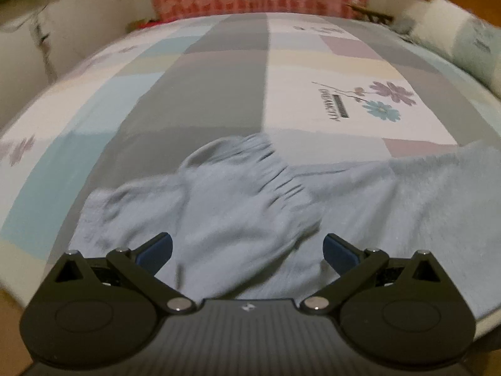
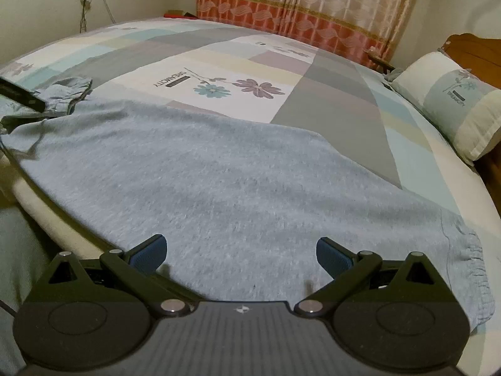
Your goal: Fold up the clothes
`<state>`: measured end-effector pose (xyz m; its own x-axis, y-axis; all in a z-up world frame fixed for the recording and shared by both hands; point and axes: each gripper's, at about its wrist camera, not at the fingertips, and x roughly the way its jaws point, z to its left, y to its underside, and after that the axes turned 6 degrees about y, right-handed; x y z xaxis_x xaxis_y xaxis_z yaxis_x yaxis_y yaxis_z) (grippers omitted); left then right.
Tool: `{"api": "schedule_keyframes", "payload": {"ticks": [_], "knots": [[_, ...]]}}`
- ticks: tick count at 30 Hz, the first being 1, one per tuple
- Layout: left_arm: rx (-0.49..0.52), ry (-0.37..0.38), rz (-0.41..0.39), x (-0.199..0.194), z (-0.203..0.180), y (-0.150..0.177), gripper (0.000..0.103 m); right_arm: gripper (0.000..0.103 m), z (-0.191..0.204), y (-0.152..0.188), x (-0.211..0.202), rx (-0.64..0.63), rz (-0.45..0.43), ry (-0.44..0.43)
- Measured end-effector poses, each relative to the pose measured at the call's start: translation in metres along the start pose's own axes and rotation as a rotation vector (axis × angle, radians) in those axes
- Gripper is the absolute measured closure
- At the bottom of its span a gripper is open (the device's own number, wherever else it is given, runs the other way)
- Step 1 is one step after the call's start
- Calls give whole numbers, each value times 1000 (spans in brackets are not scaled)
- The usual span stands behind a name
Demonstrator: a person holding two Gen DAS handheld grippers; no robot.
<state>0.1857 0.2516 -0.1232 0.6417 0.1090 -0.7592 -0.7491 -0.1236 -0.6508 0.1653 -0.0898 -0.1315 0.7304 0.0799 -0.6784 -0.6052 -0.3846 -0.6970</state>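
Observation:
A light blue fleece garment point(image 2: 219, 169) lies spread on the bed near its front edge. In the left wrist view its bunched end with a gathered elastic band point(image 1: 269, 172) lies just ahead of my left gripper point(image 1: 247, 250), which is open and empty above the cloth. My right gripper point(image 2: 241, 252) is open and empty over the flat part of the garment; a gathered hem point(image 2: 476, 263) lies to its right. The left gripper's black body point(image 2: 18, 94) shows at the far left of the right wrist view, by the bunched end.
The bed has a patchwork sheet point(image 2: 328, 87) in grey, blue and cream with flower prints. A matching pillow point(image 2: 454, 103) lies at the right by a wooden headboard point(image 2: 476, 50). Red patterned curtains point(image 2: 297, 9) hang behind. The bed's front edge point(image 2: 62, 219) runs at lower left.

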Motion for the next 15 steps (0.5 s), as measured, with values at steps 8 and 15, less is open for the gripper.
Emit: {"api": "schedule_keyframes", "payload": {"ticks": [8, 15], "knots": [[39, -88, 57, 45, -12, -20, 1, 0, -4, 2, 4, 22, 24, 20], [-62, -123, 42, 14, 34, -3, 1, 0, -5, 3, 14, 36, 45, 14]]}}
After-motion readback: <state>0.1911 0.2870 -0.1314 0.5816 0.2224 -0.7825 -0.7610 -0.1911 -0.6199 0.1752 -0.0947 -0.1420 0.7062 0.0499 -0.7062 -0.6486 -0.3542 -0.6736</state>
